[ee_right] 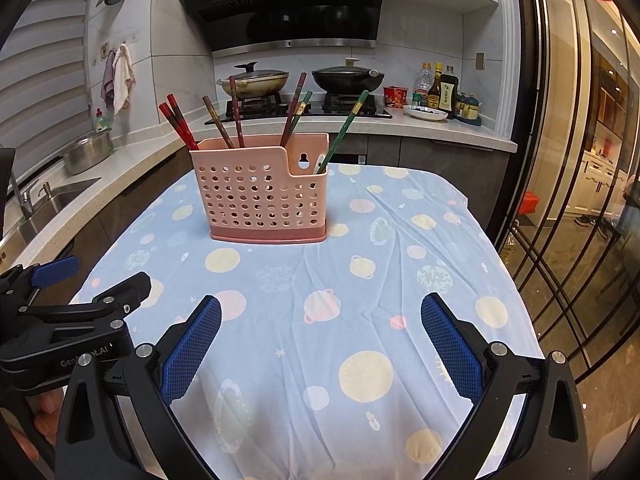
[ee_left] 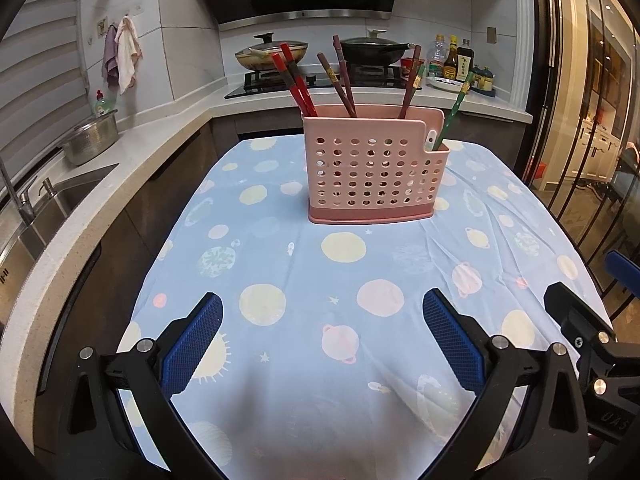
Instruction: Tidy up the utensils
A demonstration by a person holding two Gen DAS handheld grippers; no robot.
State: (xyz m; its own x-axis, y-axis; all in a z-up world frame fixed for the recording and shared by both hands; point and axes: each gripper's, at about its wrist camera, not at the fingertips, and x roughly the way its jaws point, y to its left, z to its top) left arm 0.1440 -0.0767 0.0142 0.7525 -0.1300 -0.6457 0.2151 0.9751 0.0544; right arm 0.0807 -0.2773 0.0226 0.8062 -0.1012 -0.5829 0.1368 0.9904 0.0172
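Blue pads of the left tool [ee_left: 322, 344] are gaping wide, empty, at the frame's bottom; the pink holder [ee_left: 376, 168] is standing centre on the worktop [ee_left: 280, 264], chopsticks [ee_left: 298, 80] leaning loosely.

Rightward view: the right tool [ee_right: 320, 344] is likewise spreading empty; any clumsy grab is risking tipping that light holder [ee_right: 260, 196].

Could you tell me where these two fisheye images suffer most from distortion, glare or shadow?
Left wrist view: counter edge bows strongly; dark shadow on tablecloth between the open left gripper. Right wrist view: glass door curves and reflects lights; pink holder stays sharp.
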